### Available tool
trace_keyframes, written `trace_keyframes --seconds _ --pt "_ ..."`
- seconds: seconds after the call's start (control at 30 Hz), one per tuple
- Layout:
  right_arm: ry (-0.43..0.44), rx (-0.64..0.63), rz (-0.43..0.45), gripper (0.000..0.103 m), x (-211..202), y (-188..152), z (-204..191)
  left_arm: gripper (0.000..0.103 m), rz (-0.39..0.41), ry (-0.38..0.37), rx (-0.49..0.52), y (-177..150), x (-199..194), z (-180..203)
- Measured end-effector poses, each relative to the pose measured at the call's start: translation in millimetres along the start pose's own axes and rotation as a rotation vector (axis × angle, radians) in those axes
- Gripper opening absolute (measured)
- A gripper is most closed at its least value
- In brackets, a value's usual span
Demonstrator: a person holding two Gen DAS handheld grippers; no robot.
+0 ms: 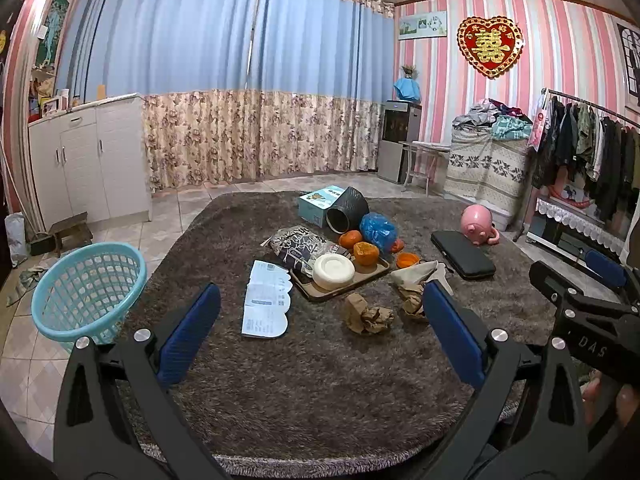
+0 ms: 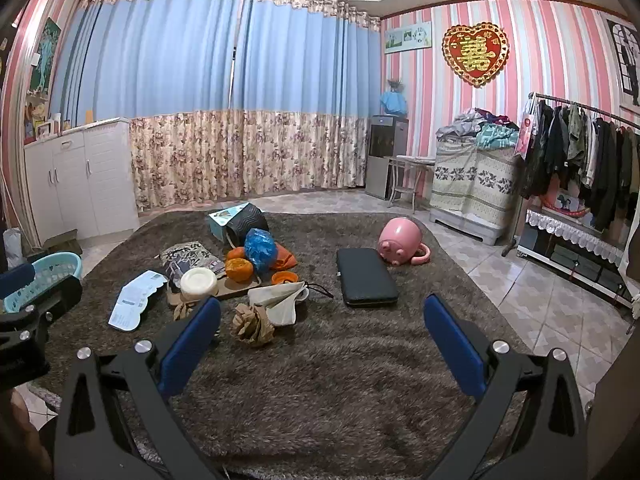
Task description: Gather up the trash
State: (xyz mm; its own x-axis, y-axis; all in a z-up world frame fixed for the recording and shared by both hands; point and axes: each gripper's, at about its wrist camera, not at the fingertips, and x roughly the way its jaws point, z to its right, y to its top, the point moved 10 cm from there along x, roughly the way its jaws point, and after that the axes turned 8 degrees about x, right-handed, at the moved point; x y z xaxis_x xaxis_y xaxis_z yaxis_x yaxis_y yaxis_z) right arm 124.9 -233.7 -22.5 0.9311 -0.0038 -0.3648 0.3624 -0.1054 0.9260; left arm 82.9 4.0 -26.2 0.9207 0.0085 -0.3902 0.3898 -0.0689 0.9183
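Both hand-held grippers hover low over the shaggy grey-brown rug (image 1: pixel 320 380), the left gripper (image 1: pixel 320 332) and the right gripper (image 2: pixel 322 340) each with blue-padded fingers spread wide and empty. Just beyond them lie two crumpled brown paper wads (image 1: pixel 366 315) and a flat printed white leaflet (image 1: pixel 266 299), its long axis running away from the cameras. Farther on sit a brown tray (image 1: pixel 344 286) with peeled orange fruit (image 1: pixel 366 253), a crinkled blue plastic bag (image 1: pixel 378 230), and, off the rug's left edge, a turquoise plastic lattice basket (image 1: pixel 86 292).

Shaggy rug (image 1: pixel 320 380), crumpled brown paper (image 1: pixel 366 314)
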Motion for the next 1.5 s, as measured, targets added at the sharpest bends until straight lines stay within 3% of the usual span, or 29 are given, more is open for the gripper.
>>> trace_keyframes --seconds 1.5 --pt "-0.009 -0.008 0.0 0.099 -1.5 -6.6 3.3 0.098 0.0 0.0 -0.004 -2.9 1.9 -3.5"
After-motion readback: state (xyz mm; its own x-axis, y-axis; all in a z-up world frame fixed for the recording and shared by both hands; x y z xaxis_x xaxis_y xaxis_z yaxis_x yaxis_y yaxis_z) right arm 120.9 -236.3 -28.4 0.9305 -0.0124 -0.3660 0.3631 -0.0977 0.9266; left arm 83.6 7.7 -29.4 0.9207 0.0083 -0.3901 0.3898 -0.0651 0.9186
